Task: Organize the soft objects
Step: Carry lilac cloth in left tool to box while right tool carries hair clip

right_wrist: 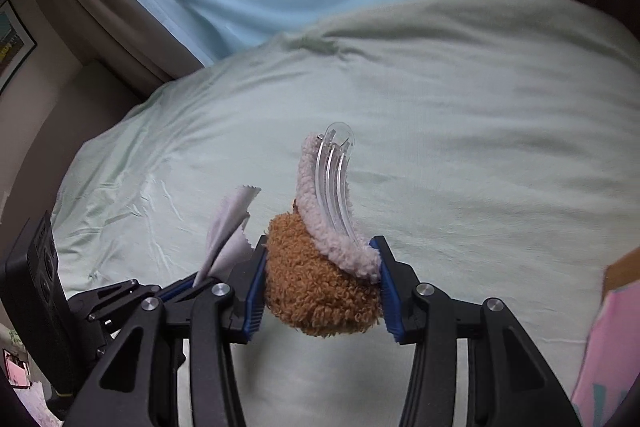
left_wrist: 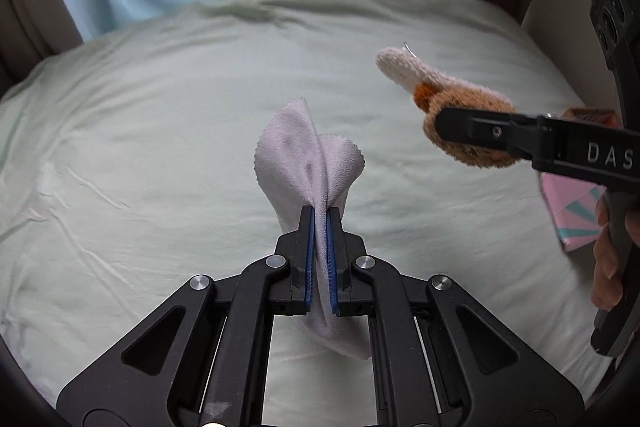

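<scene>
The left tool is pinching a pale lilac cloth between its blue pads, jaws nearly together, the cloth fanning out above the green bed cover. The right tool is clamping a brown plush hair clip, whose cream fleece strip and clear plastic teeth are curving upward; both items are being held in the air over the bed. The cloth is gripped only along a thin fold, so it is likely to slide out if swung. The plush is compressing unevenly and may twist or pop free, and the two tools are close enough to collide. Only the letters "DAS" are showing on the right tool's arm; a pink box beside it bears no legible text.
</scene>
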A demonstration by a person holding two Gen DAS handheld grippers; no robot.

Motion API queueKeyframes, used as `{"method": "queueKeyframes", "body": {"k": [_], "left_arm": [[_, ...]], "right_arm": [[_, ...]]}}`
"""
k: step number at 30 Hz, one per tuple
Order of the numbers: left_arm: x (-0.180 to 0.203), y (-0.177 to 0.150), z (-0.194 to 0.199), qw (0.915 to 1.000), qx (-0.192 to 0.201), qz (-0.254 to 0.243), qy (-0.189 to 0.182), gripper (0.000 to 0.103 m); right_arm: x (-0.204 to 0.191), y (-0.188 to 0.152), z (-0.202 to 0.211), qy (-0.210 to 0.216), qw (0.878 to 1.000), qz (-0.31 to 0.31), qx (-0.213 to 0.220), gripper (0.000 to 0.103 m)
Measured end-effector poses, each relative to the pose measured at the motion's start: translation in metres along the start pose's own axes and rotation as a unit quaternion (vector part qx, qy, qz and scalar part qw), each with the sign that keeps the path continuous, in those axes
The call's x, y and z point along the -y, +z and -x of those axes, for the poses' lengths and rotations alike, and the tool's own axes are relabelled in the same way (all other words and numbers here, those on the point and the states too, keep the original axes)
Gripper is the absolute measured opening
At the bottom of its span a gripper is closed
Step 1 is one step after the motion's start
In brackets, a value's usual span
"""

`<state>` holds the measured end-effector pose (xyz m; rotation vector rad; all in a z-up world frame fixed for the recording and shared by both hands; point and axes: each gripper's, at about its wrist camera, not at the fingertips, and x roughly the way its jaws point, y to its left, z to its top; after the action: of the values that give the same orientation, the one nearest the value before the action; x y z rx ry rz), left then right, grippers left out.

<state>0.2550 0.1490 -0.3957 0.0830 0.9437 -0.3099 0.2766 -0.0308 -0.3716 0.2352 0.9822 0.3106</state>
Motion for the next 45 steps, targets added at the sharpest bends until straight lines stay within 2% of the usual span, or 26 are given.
{"method": "queueKeyframes", "body": {"k": [8,14,20,26,31,36,41,45], "left_arm": [[0.020,0.027,0.091,0.9994,0.034,-0.007,-0.005,0.005],[0.051,0.047,0.147,0.9983,0.052,-0.019,-0.018,0.005],[0.102,0.071,0.190,0.9957,0.076,-0.042,-0.033,0.005],[0.165,0.089,0.216,0.9938,0.090,-0.051,-0.041,0.005],[0.224,0.093,0.219,0.9934,0.093,-0.048,-0.047,0.005],[0.283,0.097,0.203,0.9940,0.085,-0.042,-0.055,0.005],[0.336,0.099,0.170,0.9954,0.065,-0.032,-0.063,0.005],[0.368,0.098,0.134,0.9967,0.033,-0.032,-0.067,0.005]], "right_arm": [[-0.033,0.005,0.098,-0.013,0.999,-0.001,0.039,0.044],[-0.044,0.002,0.178,-0.035,0.997,-0.020,0.072,0.044],[-0.028,-0.002,0.251,-0.057,0.992,-0.042,0.109,0.044],[0.007,-0.005,0.307,-0.080,0.987,-0.051,0.127,0.044],[0.055,-0.005,0.337,-0.092,0.987,-0.051,0.121,0.044],[0.109,-0.007,0.359,-0.100,0.988,-0.053,0.104,0.044],[0.165,-0.012,0.369,-0.108,0.989,-0.051,0.082,0.044],[0.211,-0.016,0.365,-0.112,0.990,-0.061,0.057,0.044]]}}
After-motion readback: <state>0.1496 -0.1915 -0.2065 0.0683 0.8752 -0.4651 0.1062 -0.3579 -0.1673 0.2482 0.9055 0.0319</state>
